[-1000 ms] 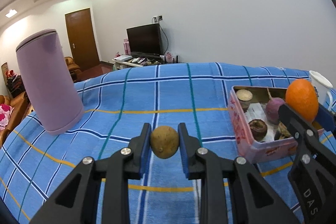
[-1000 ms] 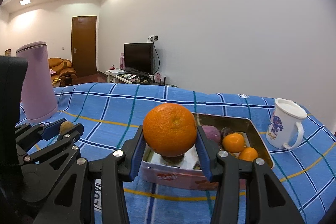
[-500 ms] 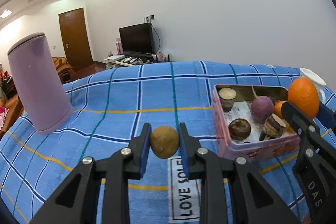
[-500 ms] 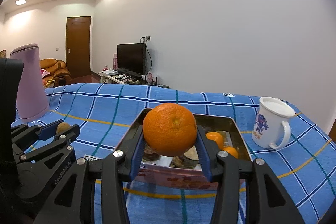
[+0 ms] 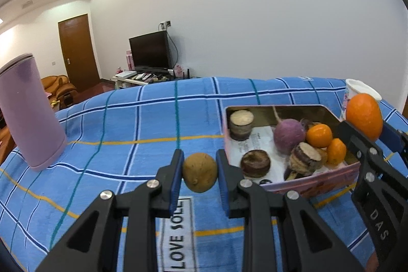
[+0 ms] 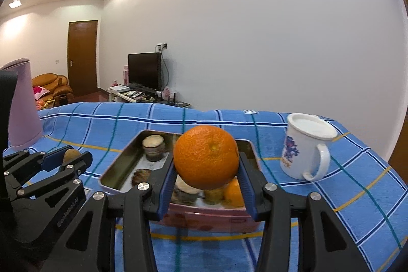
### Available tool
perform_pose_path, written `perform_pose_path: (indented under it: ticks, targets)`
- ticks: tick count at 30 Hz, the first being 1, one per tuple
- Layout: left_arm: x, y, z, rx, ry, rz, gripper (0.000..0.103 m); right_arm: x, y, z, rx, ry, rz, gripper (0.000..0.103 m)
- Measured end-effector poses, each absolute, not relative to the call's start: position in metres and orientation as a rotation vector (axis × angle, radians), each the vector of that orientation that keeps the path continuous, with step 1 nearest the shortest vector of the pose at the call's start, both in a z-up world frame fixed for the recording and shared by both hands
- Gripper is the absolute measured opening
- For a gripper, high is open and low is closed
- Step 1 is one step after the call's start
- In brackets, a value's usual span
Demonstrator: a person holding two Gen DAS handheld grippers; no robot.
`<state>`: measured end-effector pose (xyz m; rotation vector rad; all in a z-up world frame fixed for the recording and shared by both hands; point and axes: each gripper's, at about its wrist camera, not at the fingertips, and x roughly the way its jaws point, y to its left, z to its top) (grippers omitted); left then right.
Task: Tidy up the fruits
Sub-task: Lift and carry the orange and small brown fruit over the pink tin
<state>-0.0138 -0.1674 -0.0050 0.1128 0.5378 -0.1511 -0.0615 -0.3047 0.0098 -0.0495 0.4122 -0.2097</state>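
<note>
Right wrist view: my right gripper (image 6: 206, 185) pinches the big orange (image 6: 206, 157) above the near end of the tin box (image 6: 116, 167), I think so it can drop beside the small oranges (image 5: 319, 135). My left gripper (image 5: 199, 173) squeezes a brown fruit (image 5: 199, 172), held in the air just left of the box, probably waiting its turn.

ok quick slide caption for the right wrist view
Right gripper holds an orange above the pink tin.
</note>
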Motion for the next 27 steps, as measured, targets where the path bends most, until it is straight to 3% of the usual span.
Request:
perform_pose_path:
  ticks: [27]
  targets:
    - [0.008,-0.246,-0.002,0.124,0.562,-0.312,0.027,-0.051,-0.377,0.011,-0.068,0.446,-0.375,0.048]
